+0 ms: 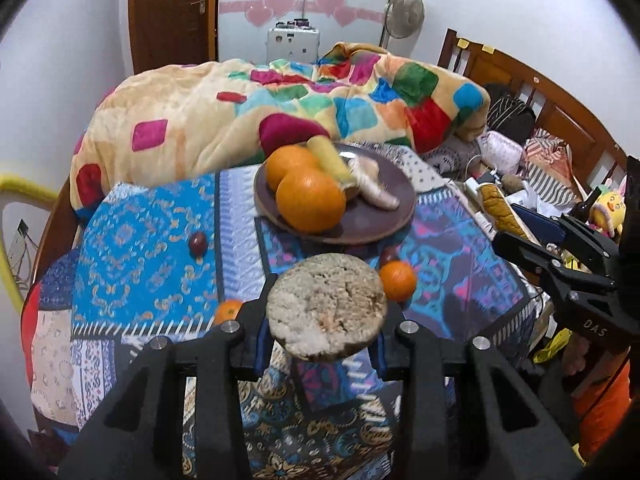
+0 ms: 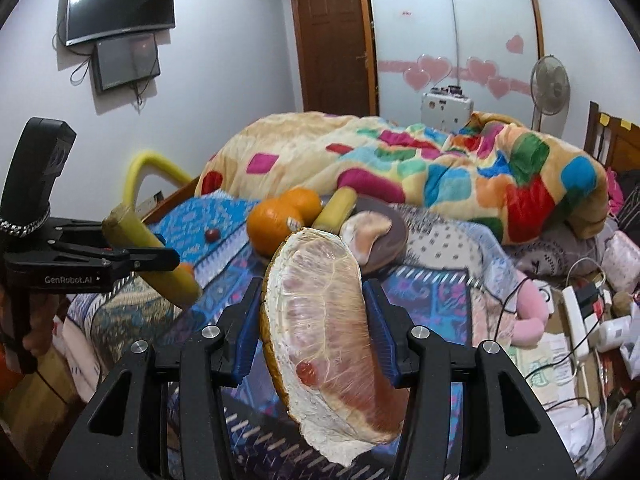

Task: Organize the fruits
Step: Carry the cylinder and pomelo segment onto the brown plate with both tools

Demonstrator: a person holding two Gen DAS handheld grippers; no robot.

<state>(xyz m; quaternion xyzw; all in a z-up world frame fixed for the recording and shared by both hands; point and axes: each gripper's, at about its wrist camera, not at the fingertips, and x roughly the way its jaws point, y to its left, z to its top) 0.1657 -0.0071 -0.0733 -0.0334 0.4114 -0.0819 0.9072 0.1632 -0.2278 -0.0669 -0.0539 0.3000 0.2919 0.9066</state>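
My left gripper (image 1: 326,336) is shut on a yellow-green sugarcane stick, seen end-on (image 1: 326,312) and lengthwise in the right wrist view (image 2: 148,256). My right gripper (image 2: 314,304) is shut on a pomelo wedge (image 2: 324,320) with pink flesh. It also shows at the right of the left wrist view (image 1: 560,248). A brown plate (image 1: 372,216) holds two oranges (image 1: 310,198), another yellow stick (image 1: 326,156) and a peeled pomelo piece (image 1: 372,184). Two small tangerines (image 1: 398,280) and a dark red fruit (image 1: 198,243) lie on the patterned cloth.
The patterned blue cloth (image 1: 152,248) covers a bed. A colourful quilt (image 1: 280,108) is heaped behind the plate. Clutter, cables and a power strip (image 2: 576,312) lie to the right. A wooden headboard (image 1: 560,120) stands at the far right.
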